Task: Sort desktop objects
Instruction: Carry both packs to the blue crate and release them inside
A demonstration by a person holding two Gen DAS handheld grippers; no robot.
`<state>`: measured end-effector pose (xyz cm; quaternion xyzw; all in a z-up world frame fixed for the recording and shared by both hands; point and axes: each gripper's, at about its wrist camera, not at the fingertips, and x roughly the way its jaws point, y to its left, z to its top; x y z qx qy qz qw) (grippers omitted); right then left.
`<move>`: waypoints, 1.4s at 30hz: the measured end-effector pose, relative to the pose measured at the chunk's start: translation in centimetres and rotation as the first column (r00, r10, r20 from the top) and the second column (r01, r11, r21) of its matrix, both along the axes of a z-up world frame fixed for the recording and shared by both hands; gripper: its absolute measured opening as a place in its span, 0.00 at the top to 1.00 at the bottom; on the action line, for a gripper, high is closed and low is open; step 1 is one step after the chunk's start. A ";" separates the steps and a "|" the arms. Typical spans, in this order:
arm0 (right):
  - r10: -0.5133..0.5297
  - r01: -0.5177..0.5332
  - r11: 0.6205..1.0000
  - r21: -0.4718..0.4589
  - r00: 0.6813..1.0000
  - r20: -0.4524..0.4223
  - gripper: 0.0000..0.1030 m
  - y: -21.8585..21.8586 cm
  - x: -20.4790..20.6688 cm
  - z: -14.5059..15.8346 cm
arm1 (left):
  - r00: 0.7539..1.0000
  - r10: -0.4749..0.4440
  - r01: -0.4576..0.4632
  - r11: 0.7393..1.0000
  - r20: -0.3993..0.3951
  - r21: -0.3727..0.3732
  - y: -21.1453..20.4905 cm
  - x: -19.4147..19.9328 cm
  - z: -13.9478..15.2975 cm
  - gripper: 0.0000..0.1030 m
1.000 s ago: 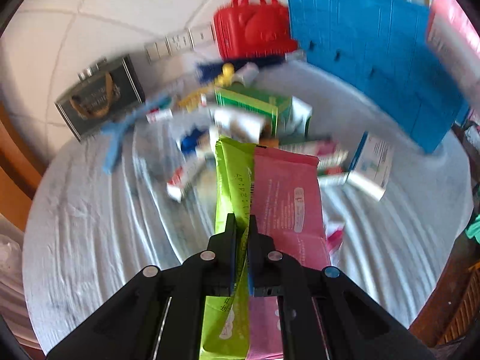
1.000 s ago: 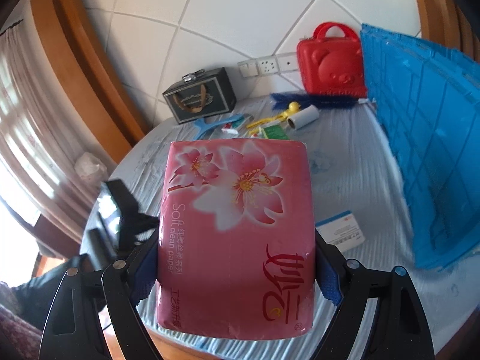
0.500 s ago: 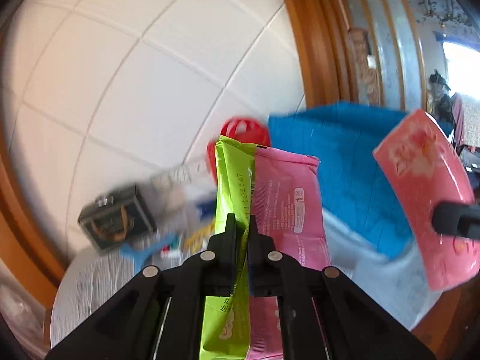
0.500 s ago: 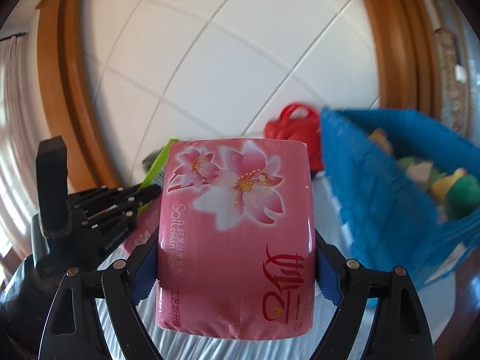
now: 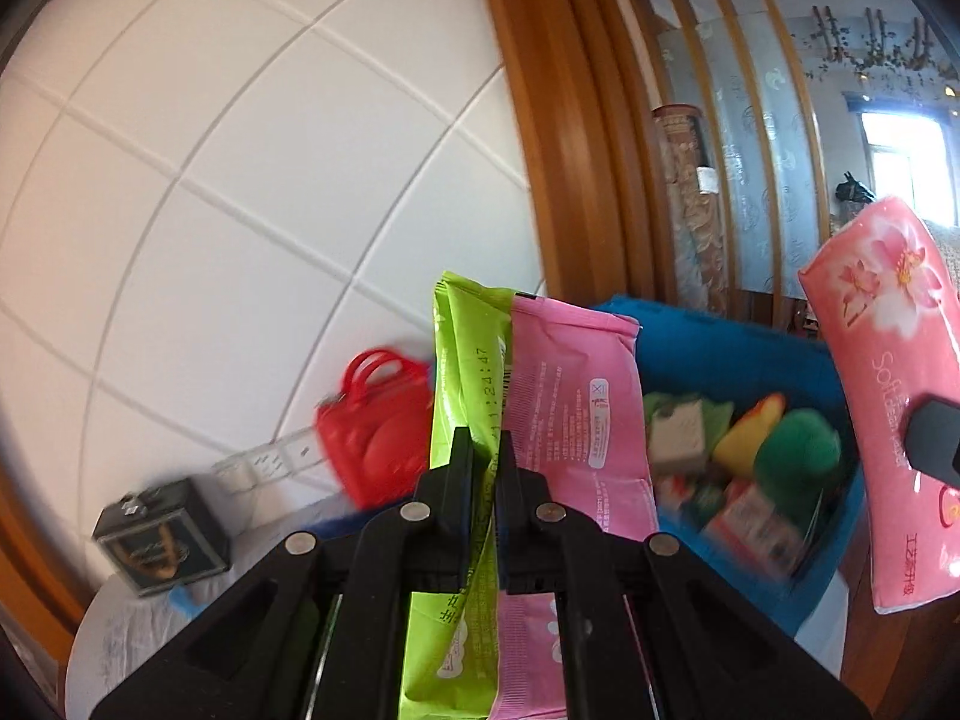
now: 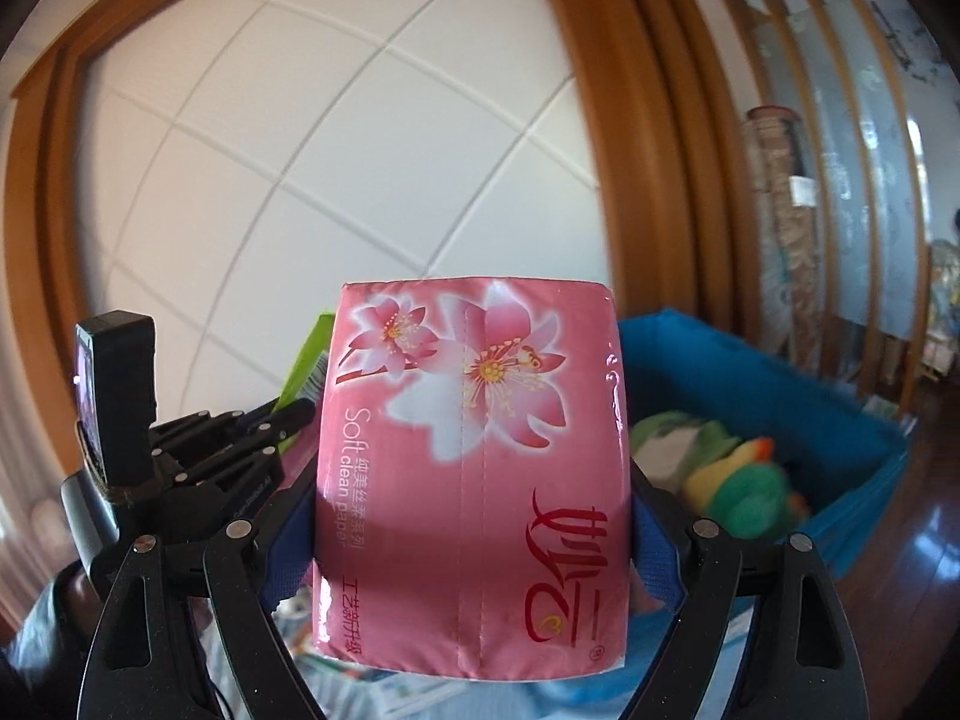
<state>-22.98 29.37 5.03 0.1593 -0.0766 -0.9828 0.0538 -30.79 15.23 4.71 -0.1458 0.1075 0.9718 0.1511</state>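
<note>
Closest to me on the left wrist camera, my left gripper (image 5: 485, 450) is clamped tight on two flat wipe packs at once: a lime-green pack (image 5: 465, 360) and a pink pack (image 5: 570, 396) that lies against its right side. Both stand upright between the fingers, their top ends rising above the tips and their lower ends hanging down past the gripper body.

On the right wrist camera, my right gripper (image 6: 474, 516) has its jaws spread wide and pressed against the two sides of a pink tissue pack (image 6: 474, 468) printed with flowers. The pack fills the gap between the blue pads (image 6: 654, 540) and is held off the table. The same tissue pack shows at the right edge of the left view, tilted, with a black finger across its lower part.

To the left in the right view I see the left gripper from the side, with the green pack's edge sticking up behind it.

Beyond both loads sits a blue storage bin (image 5: 720, 354), open at the top. Inside it lie a green and yellow plush toy (image 6: 750, 480) and some small boxes, too blurred for me to name.

Further back on the table are a red bear-shaped case (image 5: 378, 426) and a dark gift box (image 5: 159, 534), both against the white tiled wall (image 5: 240, 180).
</note>
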 end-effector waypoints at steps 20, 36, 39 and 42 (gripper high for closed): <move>-0.129 0.129 0.992 0.009 0.985 0.116 0.02 18.3 -13.7 -0.3 | 0.995 0.029 -0.022 0.996 0.093 -0.083 17.8 -9.2 1.3 0.79; -0.089 0.090 0.993 -0.072 0.996 0.027 0.00 17.9 -7.8 -0.9 | 0.988 0.148 -0.147 0.989 0.036 -0.030 14.2 -5.8 1.0 0.16; -0.058 0.059 0.996 -0.070 0.998 0.021 0.00 16.9 -6.7 -1.4 | 0.983 0.178 -0.178 0.984 0.034 -0.019 12.8 -4.5 0.7 0.16; -0.020 0.021 0.997 -0.076 1.000 0.014 0.00 15.6 -5.8 -2.0 | 0.978 0.208 -0.208 0.978 0.035 0.013 11.0 -3.3 0.4 0.16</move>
